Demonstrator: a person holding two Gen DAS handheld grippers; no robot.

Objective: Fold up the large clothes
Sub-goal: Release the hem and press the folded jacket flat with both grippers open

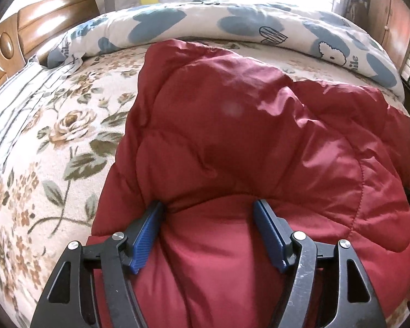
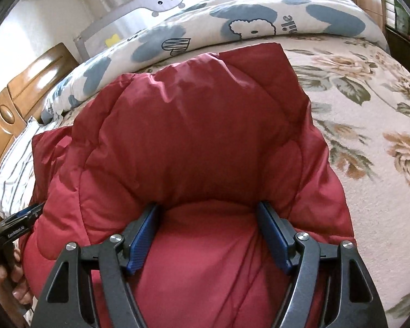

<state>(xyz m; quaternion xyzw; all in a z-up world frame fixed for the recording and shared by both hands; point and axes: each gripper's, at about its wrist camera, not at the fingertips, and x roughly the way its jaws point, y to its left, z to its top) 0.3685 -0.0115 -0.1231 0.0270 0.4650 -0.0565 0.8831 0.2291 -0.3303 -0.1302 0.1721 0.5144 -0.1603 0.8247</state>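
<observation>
A dark red quilted puffer jacket [image 1: 232,125] lies bunched on the flowered bedspread [image 1: 41,147]. It also fills the middle of the right wrist view [image 2: 194,136]. My left gripper [image 1: 209,206] is open, its blue fingers spread wide with a puffed fold of the jacket between them. My right gripper [image 2: 209,207] is open the same way, pressing onto the near edge of the jacket. The left gripper's tip [image 2: 27,213] shows at the jacket's left side in the right wrist view.
A white duvet with blue blotches [image 1: 232,24] lies rolled along the far side of the bed. A wooden headboard [image 1: 27,27] stands at the left, with a striped pillow [image 1: 11,114] below it. A grey bed rail [image 2: 150,8] runs behind the duvet.
</observation>
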